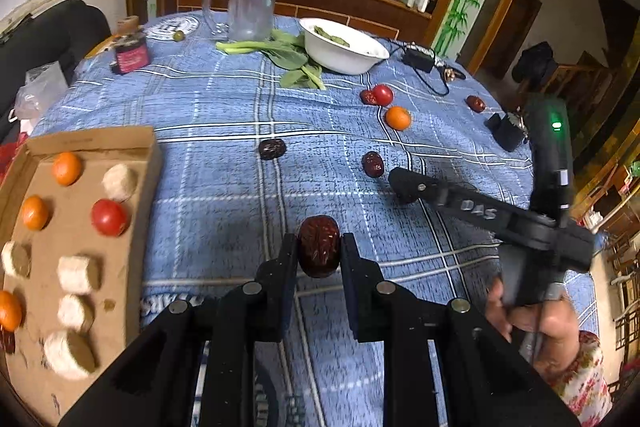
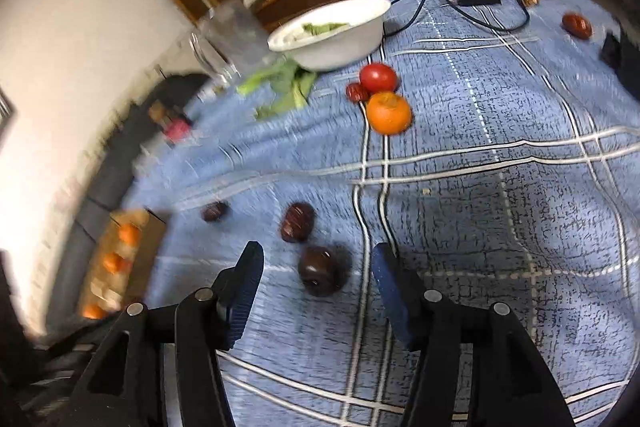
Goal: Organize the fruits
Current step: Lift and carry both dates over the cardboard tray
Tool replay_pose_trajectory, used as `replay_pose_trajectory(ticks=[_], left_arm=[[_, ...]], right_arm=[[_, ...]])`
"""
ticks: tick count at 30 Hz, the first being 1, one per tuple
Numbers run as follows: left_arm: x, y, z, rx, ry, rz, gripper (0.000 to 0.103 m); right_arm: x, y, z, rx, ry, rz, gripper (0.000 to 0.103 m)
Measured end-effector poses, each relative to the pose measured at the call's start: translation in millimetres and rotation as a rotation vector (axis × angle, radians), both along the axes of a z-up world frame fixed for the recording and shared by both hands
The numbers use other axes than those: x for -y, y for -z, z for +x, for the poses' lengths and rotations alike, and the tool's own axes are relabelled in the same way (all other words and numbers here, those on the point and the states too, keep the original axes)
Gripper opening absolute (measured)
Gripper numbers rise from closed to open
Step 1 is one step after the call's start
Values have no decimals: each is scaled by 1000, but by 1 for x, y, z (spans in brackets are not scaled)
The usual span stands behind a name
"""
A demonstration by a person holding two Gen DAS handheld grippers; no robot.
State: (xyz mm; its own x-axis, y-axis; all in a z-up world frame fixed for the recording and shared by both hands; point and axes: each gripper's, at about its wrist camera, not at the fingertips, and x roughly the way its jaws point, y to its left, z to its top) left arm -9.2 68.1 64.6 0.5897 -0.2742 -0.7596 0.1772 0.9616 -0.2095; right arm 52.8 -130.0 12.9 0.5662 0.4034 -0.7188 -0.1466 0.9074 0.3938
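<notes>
My left gripper (image 1: 319, 247) is shut on a dark red jujube (image 1: 319, 245) above the blue checked tablecloth (image 1: 224, 187). To its left lies a cardboard tray (image 1: 132, 187) holding oranges, a tomato (image 1: 109, 217) and several pale cakes. My right gripper (image 2: 316, 267) is open, its jaws either side of a dark jujube (image 2: 319, 270) lying on the cloth; it also shows in the left wrist view (image 1: 404, 183). More jujubes (image 2: 297, 222) (image 1: 272, 149), a tomato (image 2: 378, 77) and an orange (image 2: 389, 112) lie farther out on the cloth.
A white bowl (image 1: 344, 53) with greens, leafy stalks (image 1: 280, 53), a clear jug (image 1: 252, 3), a small pink jar (image 1: 131, 53) and a black adapter with cable (image 1: 418, 59) stand at the far side. A jujube (image 1: 476, 103) lies near the right edge.
</notes>
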Motion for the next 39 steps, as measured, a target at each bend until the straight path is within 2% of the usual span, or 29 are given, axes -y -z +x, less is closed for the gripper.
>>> replay_pose_trajectory(ticks=[3,8,13,17,21,25,29,34,39], left_arm=[[-16,-3,-16,10,-34,-19,20],[-67,-3,-39,-7,-128,-67,20],[-123,-4,-61,-1,-238,-76,20],[-168,1,-79,-6,-325,-56,20],[-201,9,-93,-11,-396,-15,21],[-216,16,-105,-16,-411,33,21],[-225,23,-112,-34,-413,32,21],[-234,31,-116,-51,-420,5,21],[-238,27,-122,-19,-436,-30,21]], right_arm=[[-6,2,0,-7,-12,-40,22],[-5,-1,-6,16,8,-57,22],[-14,-16,-20,56,9,-64,22],[-38,-37,-48,82,-41,13,23],[-81,-50,-73,68,-150,80,23],[-137,-55,-94,44,-279,106,23],[-188,-52,-118,26,-392,107,23],[-237,-45,-140,38,-479,31,23],[-265,-33,-154,50,-524,-54,24]])
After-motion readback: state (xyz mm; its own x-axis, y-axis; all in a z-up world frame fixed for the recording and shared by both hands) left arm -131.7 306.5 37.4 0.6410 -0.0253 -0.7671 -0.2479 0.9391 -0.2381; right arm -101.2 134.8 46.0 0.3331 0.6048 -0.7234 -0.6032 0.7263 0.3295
